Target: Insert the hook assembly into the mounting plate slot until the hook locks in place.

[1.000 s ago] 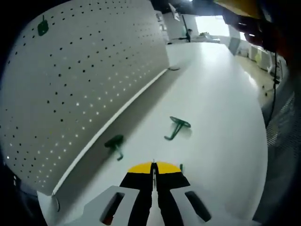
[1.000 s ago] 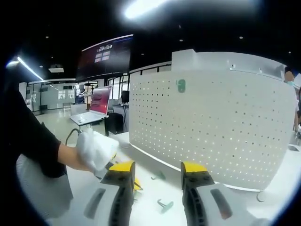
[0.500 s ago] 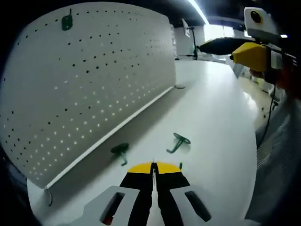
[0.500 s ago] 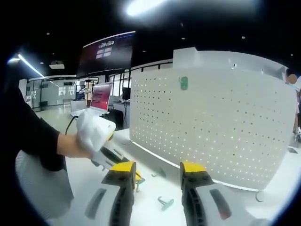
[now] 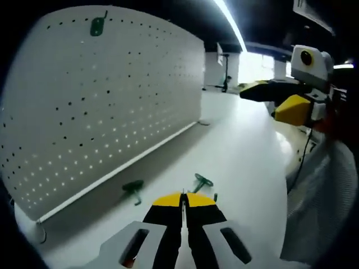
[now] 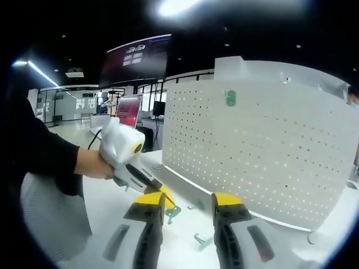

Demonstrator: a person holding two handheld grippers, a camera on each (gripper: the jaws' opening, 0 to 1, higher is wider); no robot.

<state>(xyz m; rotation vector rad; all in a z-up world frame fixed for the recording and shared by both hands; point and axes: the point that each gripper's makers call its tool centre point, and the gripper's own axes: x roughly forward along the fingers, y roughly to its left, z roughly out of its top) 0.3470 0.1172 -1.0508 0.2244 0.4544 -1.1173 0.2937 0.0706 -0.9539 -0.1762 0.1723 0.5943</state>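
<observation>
**Q:** State of each claw?

**A:** Left claw (image 5: 182, 197): jaws pressed together, yellow tips meeting. Appears to pinch a small green hook (image 6: 173, 212), seen at its tip in the right gripper view and peeping out as a green sliver beside the tips in the left gripper view. Right claw (image 6: 185, 204): jaws parallel and well apart, with nothing between them. Held above the bench (image 5: 241, 151), facing the plate.

**Q:** Beyond the claws?

**A:** Just ahead of the left claw, two loose hooks (image 5: 133, 189) lying flat on the bench, apart from each other. Farther out, the mounting plate (image 5: 112, 101): a white perforated board standing upright along the bench edge. High on it, near the top rim, one mounted hook (image 5: 97, 25), already seated in the holes.

**Q:** Handling of the pinched hook?

**A:** Judged light, thin and stiff, probably moulded plastic with smooth faces, hence prone to pivot or slip between flat pads. Best taken across the flat base, leaving the insertion end proud of the tips and free to enter a slot. Excess squeeze or sideways bending likely to snap the thin stem.

**Q:** Stage reached?

**A:** Carry toward the plate, by the look of it. Not yet aligned with any slot and well apart from the board face.
</observation>
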